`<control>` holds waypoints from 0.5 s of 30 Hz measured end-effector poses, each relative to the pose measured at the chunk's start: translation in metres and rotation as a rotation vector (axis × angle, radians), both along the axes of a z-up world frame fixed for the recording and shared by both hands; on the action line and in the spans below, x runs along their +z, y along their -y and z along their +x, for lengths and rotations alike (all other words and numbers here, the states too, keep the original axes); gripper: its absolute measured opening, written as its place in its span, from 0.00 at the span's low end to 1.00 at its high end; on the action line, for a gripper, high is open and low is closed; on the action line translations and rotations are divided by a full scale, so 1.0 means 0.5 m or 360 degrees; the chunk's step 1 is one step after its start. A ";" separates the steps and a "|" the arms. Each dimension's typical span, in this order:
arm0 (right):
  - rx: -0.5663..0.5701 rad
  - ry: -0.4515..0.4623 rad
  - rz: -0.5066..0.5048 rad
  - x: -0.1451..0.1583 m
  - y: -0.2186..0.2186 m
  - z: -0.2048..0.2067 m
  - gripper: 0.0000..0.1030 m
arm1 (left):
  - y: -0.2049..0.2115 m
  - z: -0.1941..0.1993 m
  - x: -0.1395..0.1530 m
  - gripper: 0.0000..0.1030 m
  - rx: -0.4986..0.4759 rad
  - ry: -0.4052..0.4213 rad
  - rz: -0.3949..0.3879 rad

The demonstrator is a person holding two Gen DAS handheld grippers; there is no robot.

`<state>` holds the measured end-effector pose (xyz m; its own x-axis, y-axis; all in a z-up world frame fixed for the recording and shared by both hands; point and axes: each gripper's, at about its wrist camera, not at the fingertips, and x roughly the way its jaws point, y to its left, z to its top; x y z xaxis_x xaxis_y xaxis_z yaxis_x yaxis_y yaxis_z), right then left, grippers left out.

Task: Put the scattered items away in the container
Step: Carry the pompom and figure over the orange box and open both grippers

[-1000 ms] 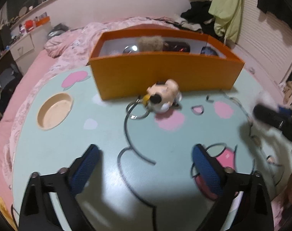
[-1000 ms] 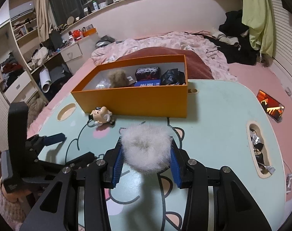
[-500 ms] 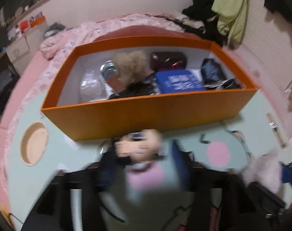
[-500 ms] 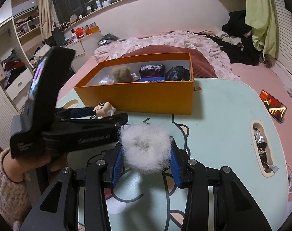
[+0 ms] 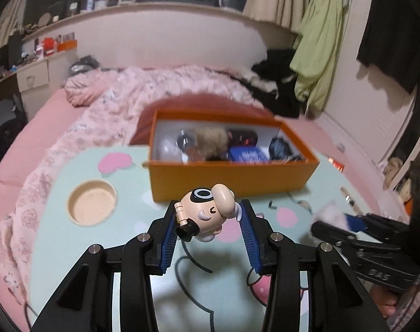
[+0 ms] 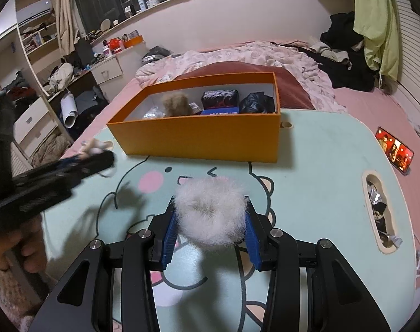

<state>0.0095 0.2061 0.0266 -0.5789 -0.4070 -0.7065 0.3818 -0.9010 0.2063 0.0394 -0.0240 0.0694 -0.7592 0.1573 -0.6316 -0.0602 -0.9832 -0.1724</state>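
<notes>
My left gripper (image 5: 208,215) is shut on a small beige cartoon figure keychain (image 5: 207,213), lifted above the mint table (image 5: 121,249); its wire ring hangs below. Ahead stands the orange box (image 5: 232,175), open-topped, with a tan fluffy ball, a blue packet, a dark pouch and a silvery bag inside. In the right wrist view my right gripper (image 6: 210,215) is shut on a white fluffy pompom (image 6: 211,211), just short of the orange box (image 6: 198,141). The left gripper (image 6: 82,163) shows there at the left, raised, with the figure at its tip.
A round cup recess (image 5: 92,206) lies in the table's left part, and an oval recess (image 6: 381,210) with small clutter at its right edge. A lit phone (image 6: 393,150) rests on the pink bed beside the table. Rumpled pink bedding (image 5: 143,96) lies behind the box.
My left gripper closed on the figure keychain beside the box and lifted it off the table, drawing back from the box. The right gripper kept still with the pompom.
</notes>
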 end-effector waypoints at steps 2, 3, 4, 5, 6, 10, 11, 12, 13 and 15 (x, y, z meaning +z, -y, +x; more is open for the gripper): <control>0.0001 -0.0006 0.0010 0.011 0.006 -0.005 0.42 | 0.005 -0.007 0.032 0.40 -0.0019 -0.0038 0.0024; 0.0004 -0.0012 0.0011 0.019 0.009 -0.010 0.42 | 0.007 -0.014 0.049 0.40 -0.0046 -0.0054 0.0034; 0.0007 -0.0018 0.0012 0.030 0.013 -0.017 0.42 | 0.009 -0.029 0.060 0.40 -0.0066 -0.0060 0.0033; 0.0008 -0.0025 0.0016 0.040 0.016 -0.025 0.42 | 0.007 -0.040 0.071 0.40 -0.0080 -0.0066 0.0025; 0.0010 -0.0035 0.0020 0.052 0.020 -0.035 0.42 | 0.009 -0.053 0.083 0.40 -0.0088 -0.0070 0.0013; 0.0002 -0.0058 0.0006 0.113 0.025 -0.099 0.42 | 0.013 -0.126 0.125 0.40 -0.0102 -0.0086 0.0002; 0.0002 -0.0045 -0.0006 0.129 0.028 -0.122 0.42 | 0.013 -0.145 0.130 0.40 -0.0112 -0.0082 0.0004; 0.0001 -0.0035 -0.0019 0.140 0.029 -0.140 0.42 | 0.014 -0.157 0.133 0.40 -0.0119 -0.0079 0.0005; -0.0004 -0.0028 -0.0027 0.147 0.032 -0.155 0.42 | 0.012 -0.174 0.134 0.40 -0.0125 -0.0073 0.0003; -0.0016 -0.0012 -0.0029 0.160 0.040 -0.191 0.42 | 0.008 -0.204 0.127 0.40 -0.0136 -0.0042 0.0006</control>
